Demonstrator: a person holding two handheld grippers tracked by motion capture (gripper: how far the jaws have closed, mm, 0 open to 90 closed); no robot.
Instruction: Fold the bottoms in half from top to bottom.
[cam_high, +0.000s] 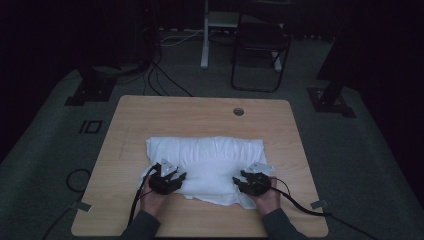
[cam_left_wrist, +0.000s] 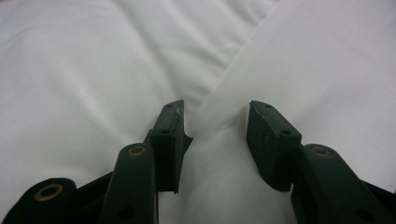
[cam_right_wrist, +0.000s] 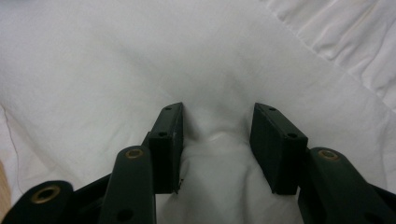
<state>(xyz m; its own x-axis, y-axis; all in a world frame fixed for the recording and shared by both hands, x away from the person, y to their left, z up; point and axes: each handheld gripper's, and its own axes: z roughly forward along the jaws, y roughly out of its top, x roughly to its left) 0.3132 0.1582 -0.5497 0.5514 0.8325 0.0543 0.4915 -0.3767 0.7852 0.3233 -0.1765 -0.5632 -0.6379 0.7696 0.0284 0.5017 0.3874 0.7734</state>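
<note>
Wooden table (cam_high: 150, 115) lower centre: white cloth (cam_high: 210, 155) bunched between half-open jaws of left gripper (cam_high: 176, 176) and right gripper (cam_high: 239, 179), folding judged barely begun.

White cloth (cam_high: 207, 162): near edge hidden under both grippers and hands in the high view; cut off on all 4 edges of the left gripper view, where folds ahead of the jaws blur.
Left gripper (cam_high: 169, 181): fingertips too small in the high view to judge contact; whether the pads press the fabric bunched between them cannot be told.
Right gripper (cam_high: 246, 181): same.
Forearms: cut off by the bottom edge behind the grippers.
</note>
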